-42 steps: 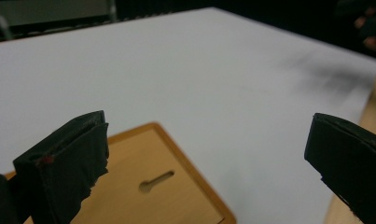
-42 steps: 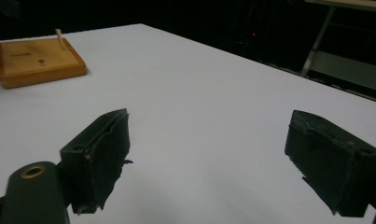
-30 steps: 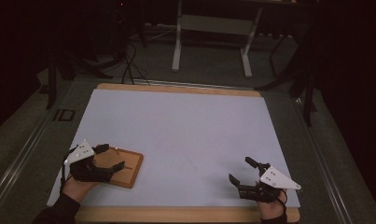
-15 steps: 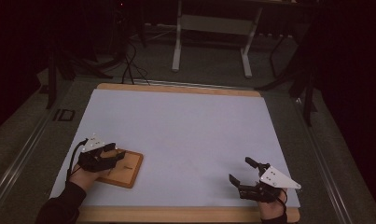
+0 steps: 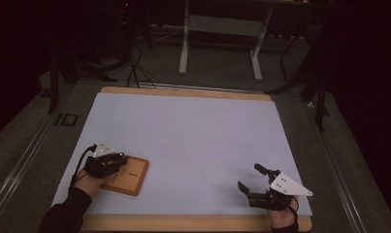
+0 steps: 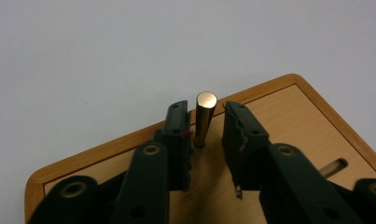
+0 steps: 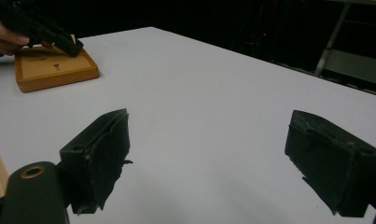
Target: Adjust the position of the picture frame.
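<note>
A small wooden tray [image 5: 135, 178] lies at the front left of the white mat. On it stands a short brass-coloured peg [image 6: 205, 116], upright near the tray's [image 6: 288, 116] far edge. My left gripper [image 5: 122, 159] reaches over the tray, and its jaws [image 6: 207, 122] have just been closing around the peg. The left pad sits right at the peg; a thin gap shows by the right pad. My right gripper [image 5: 247, 175] rests at the front right of the mat, its jaws [image 7: 209, 154] wide open with nothing between them.
The white mat [image 5: 193, 131] covers a wood-edged table [image 5: 183, 91]. A slot [image 6: 332, 167] shows in the tray's floor to the right. Behind the table stand a white frame's legs [image 5: 184, 53] and cables on a dark floor.
My left gripper moved forward and down over the tray, turned, and narrowed its jaws around the peg. The right gripper stayed still.
</note>
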Demonstrator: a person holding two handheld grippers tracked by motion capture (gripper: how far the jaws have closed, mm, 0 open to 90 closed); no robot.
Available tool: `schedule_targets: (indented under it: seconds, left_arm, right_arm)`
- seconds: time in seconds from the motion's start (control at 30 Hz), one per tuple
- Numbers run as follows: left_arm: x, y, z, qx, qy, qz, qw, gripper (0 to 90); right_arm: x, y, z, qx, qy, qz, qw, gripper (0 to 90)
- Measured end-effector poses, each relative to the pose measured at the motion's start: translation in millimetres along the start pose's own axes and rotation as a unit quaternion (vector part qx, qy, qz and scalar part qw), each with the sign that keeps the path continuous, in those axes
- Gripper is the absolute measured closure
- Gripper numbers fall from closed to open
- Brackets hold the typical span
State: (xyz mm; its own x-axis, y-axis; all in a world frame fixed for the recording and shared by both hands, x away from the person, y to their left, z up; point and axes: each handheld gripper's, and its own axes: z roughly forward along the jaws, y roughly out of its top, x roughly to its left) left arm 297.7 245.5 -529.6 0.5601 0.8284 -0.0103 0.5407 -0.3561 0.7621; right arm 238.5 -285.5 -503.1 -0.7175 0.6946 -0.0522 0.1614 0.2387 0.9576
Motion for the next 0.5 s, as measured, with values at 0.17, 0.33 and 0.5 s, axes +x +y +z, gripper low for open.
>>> schedule_targets:
  seconds: [0.17, 0.33, 0.5]
  left_arm:
    - [-0.2, -0.6, 0.1, -0.002, 0.013, -0.01, 0.9999, 84.1]
    - [0.6, -0.2, -0.3, -0.001, 0.011, -0.012, 0.9999, 84.9]
    - [0.6, -1.0, -2.5, -0.009, 0.002, -0.002, 1.0, 84.9]
  right_arm:
    - [0.1, -0.1, 0.8, 0.003, 0.0, 0.0, 1.0, 13.6]
    - [0.2, -0.3, 1.3, 0.004, 0.002, 0.002, 1.0, 13.7]
    - [-0.8, -0.2, -0.4, 0.001, 0.001, 0.003, 1.0, 13.7]
